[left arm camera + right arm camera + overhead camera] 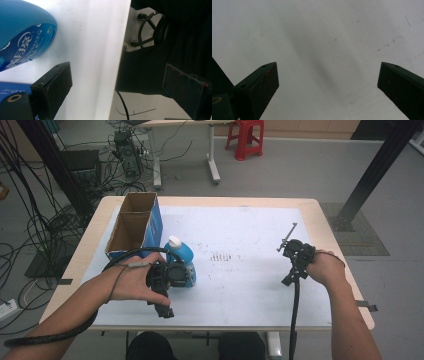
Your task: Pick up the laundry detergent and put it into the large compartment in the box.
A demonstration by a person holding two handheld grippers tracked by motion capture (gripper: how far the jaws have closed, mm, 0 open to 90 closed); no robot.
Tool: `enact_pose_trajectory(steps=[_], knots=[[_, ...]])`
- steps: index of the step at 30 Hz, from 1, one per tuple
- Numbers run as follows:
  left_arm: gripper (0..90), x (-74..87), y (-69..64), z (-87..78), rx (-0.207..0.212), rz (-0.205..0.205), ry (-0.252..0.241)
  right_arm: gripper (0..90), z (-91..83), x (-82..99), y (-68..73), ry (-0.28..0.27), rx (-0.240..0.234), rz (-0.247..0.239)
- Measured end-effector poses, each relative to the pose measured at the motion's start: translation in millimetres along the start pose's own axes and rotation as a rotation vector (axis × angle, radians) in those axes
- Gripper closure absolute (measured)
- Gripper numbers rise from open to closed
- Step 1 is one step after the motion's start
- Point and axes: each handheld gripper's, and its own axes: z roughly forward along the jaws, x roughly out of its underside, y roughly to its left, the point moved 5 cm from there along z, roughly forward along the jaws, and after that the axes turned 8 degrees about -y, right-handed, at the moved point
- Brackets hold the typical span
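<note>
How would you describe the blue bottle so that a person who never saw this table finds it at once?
Start at the white sheet covering the table, then go to the open cardboard box at its left. The blue bottle stands just right of that box, by the left gripper; its white cap sets it apart.

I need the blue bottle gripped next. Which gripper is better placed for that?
Left, probably. The left gripper sits right beside the blue bottle, jaws open, while the right gripper hovers far across the white sheet.

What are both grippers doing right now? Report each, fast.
Left gripper: open, holding nothing; the blue bottle lies off to one side of it.
Right gripper: open, holding nothing, over the white sheet.
</note>
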Motion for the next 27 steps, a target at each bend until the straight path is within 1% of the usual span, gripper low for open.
enact_pose_trajectory(steps=[4,10,19,22,23,25,26,27], knots=[[9.3,-0.9,0.4,0.6,-0.001,0.001,0.006,3.4,0.5,-0.1,-0.2,0.002,0.001,0.002],[9.3,0.1,0.4,-1.9,-0.002,-0.001,0.002,3.5,1.9,0.3,-0.5,0.002,-0.003,0.0],[9.3,-2.2,-4.4,-7.3,-0.006,0.009,0.013,3.4,2.1,0.8,-0.2,-0.001,-0.002,-0.001],[9.3,-3.8,-8.3,-16.0,-0.013,0.019,0.011,3.4,2.3,1.0,0.0,0.001,0.0,0.001],[9.3,-3.8,-8.3,-16.0,-0.013,0.019,0.011,3.4,2.3,1.0,0.0,0.001,0.0,0.001],[9.3,-3.9,-10.7,-22.3,-0.025,0.025,0.004,3.4,2.2,2.0,-0.5,-0.002,0.0,-0.004],[9.3,-4.2,-11.9,-29.6,-0.029,0.028,-0.003,3.4,2.1,2.0,-0.4,0.0,0.0,-0.001],[9.3,-5.4,-12.5,-33.5,-0.032,0.031,-0.001,3.4,2.1,2.2,-0.2,0.001,0.0,0.003]])
